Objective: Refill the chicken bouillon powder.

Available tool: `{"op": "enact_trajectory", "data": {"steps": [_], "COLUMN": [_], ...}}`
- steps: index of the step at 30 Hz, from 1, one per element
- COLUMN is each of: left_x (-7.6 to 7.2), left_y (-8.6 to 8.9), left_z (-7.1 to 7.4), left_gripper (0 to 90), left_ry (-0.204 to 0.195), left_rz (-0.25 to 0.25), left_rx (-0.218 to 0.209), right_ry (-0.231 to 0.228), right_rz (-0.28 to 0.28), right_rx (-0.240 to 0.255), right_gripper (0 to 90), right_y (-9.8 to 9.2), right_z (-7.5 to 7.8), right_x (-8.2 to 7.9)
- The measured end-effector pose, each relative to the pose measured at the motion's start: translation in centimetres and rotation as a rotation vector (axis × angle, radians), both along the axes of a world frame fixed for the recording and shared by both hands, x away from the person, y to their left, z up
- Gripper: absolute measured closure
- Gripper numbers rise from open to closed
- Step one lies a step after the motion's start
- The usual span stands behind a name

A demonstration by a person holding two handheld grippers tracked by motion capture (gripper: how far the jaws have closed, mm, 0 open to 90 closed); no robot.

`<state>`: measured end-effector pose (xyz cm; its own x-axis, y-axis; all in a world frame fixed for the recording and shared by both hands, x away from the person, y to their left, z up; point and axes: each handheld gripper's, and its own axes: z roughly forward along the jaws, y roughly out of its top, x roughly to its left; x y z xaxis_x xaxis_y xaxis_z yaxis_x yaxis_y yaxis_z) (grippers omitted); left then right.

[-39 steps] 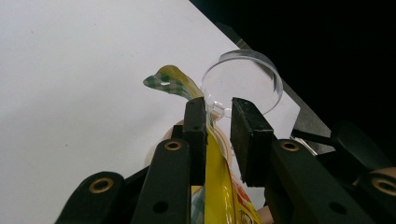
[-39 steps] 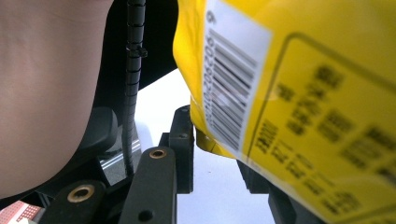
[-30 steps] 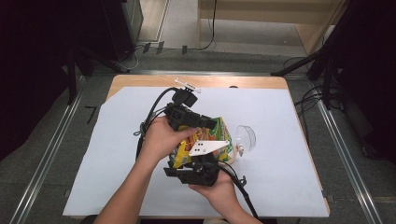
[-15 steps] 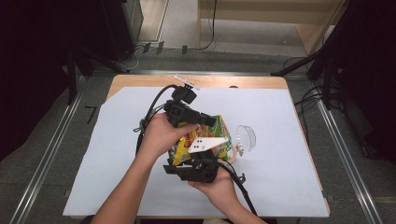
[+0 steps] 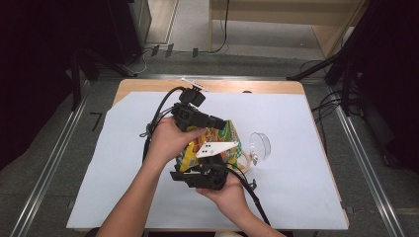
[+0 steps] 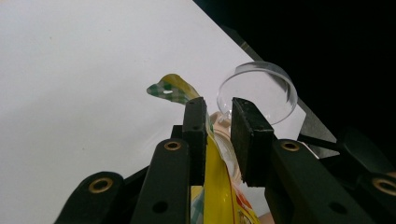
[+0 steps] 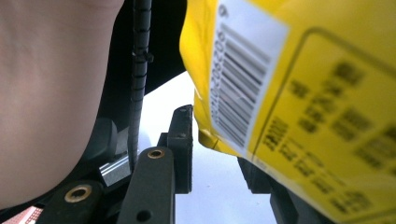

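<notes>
A yellow snack bag [image 5: 220,136] with a green checked top is held off the table between both hands. My left gripper [image 5: 222,122] reaches in from the far side. In the left gripper view its jaws [image 6: 218,105] are shut on the bag's upper edge [image 6: 219,196], and the checked corner [image 6: 170,88] sticks out past them. My right gripper [image 5: 210,160], topped by a white three-cornered plate, comes up from the near side. In the right gripper view the bag's barcode side [image 7: 299,93] sits between its jaws [image 7: 217,135] and covers the right jaw.
A clear glass bowl [image 5: 260,145] [image 6: 261,88] lies tilted just right of the bag, with a tan ring [image 5: 244,160] beside it. White paper [image 5: 296,187] covers the wooden table [image 5: 237,86]. Black cables trail from both grippers.
The right gripper with its white plate has shifted slightly left under the bag. Both grips on the bag look the same.
</notes>
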<state>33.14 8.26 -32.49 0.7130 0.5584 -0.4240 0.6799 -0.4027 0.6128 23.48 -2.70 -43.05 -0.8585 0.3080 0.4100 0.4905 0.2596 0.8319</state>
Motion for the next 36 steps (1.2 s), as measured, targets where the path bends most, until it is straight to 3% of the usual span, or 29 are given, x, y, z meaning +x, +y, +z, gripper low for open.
{"op": "enact_trajectory", "data": {"steps": [14, 36], "left_x": [-0.9, -1.0], "left_y": [-0.4, -0.8], "left_z": [-0.2, -0.1], "left_gripper": [75.6, 75.3], "left_ry": [-0.035, -0.033], "left_rz": [-0.012, -0.027], "left_rx": [-0.014, -0.020], "right_ry": [-0.039, -0.027], "right_rz": [0.003, -0.002], "right_rx": [-0.037, -0.031], "right_gripper": [70.8, 70.2], "right_y": [-0.5, -0.8], "right_z": [-0.3, 0.0], "right_x": [-0.4, -0.8]}}
